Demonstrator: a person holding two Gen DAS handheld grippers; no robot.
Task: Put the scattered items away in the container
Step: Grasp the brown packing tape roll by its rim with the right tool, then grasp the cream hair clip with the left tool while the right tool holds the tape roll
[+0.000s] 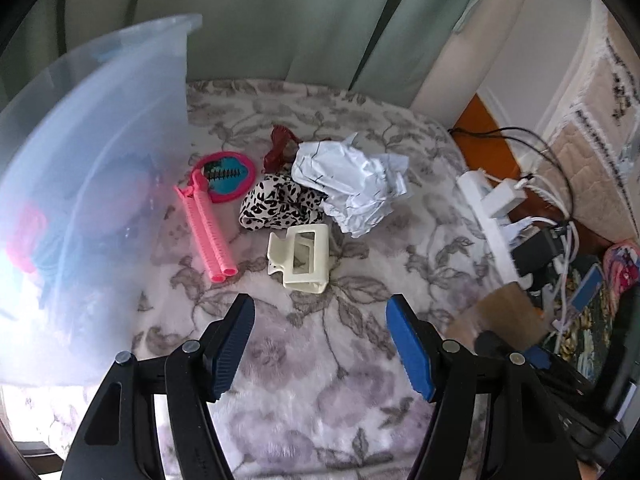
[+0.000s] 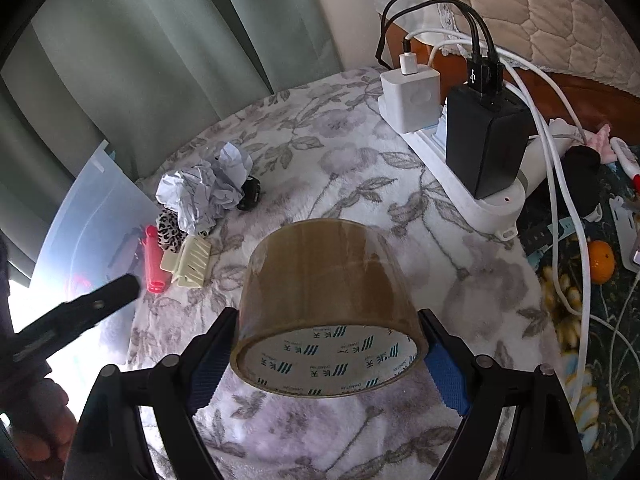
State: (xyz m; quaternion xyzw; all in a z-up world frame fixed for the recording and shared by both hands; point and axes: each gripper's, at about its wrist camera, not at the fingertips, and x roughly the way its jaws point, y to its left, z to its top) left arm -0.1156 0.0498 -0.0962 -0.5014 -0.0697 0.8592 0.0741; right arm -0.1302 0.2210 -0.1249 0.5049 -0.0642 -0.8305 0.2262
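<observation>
My right gripper (image 2: 328, 336) is shut on a brown roll of packing tape (image 2: 326, 284), held above the floral blanket (image 2: 360, 168). The tape roll (image 1: 504, 312) also shows blurred at the right of the left wrist view. My left gripper (image 1: 320, 320) is open and empty, just short of a cream hair claw clip (image 1: 300, 258). Beyond the clip lie a pink hair roller (image 1: 206, 232), a pink round mirror (image 1: 226, 176), a leopard-print scrunchie (image 1: 276, 204), crumpled white paper (image 1: 352, 184) and a dark red clip (image 1: 280, 146). The clear plastic container (image 1: 92, 200) stands at the left with items inside.
A white power strip (image 2: 452, 176) with a white charger (image 2: 410, 96), a black charger (image 2: 486, 144) and several cables lies along the blanket's right side. An orange (image 2: 602, 266) sits on the patterned cloth beyond. Green curtains (image 1: 280, 20) hang behind. A small black object (image 2: 250, 196) rests by the paper.
</observation>
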